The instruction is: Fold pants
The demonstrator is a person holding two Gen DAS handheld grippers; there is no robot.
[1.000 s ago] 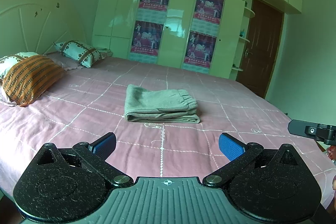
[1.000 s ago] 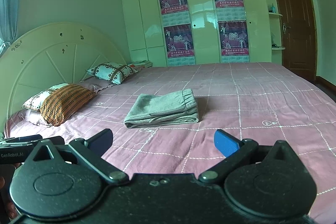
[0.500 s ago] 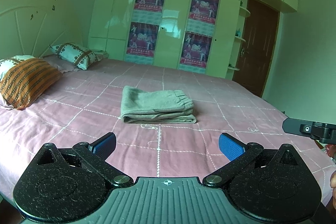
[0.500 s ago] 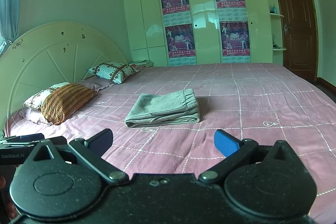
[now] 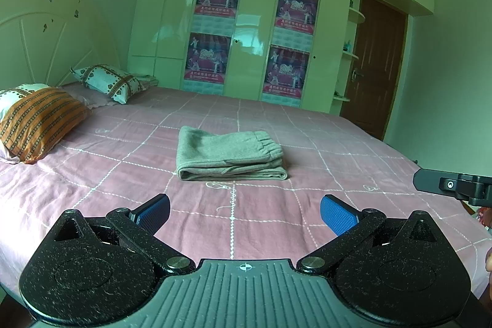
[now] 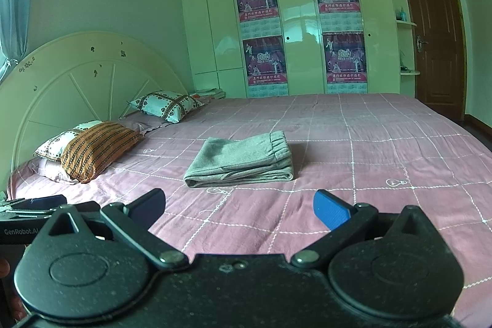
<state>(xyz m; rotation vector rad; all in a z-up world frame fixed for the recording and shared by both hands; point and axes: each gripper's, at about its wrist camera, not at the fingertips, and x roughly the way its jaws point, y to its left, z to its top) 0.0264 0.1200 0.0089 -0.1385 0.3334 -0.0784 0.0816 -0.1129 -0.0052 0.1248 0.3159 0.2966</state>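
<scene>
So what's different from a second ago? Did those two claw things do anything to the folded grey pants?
Barely anything. The left gripper turned a little, so its view of the room shifted slightly and levelled; the right gripper hardly moved. Nothing was picked up or let go: both stayed open and empty, short of the pants, which lay folded in the same spot on the pink bed.

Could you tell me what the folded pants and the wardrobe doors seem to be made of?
The folded pants look like a soft, matte, brushed knit, perhaps fleece: thick rounded fold edges and a gathered elastic waistband. The wardrobe doors look like glossy lacquered or laminated panels, since they mirror bright window reflections; the core material cannot be told.
</scene>
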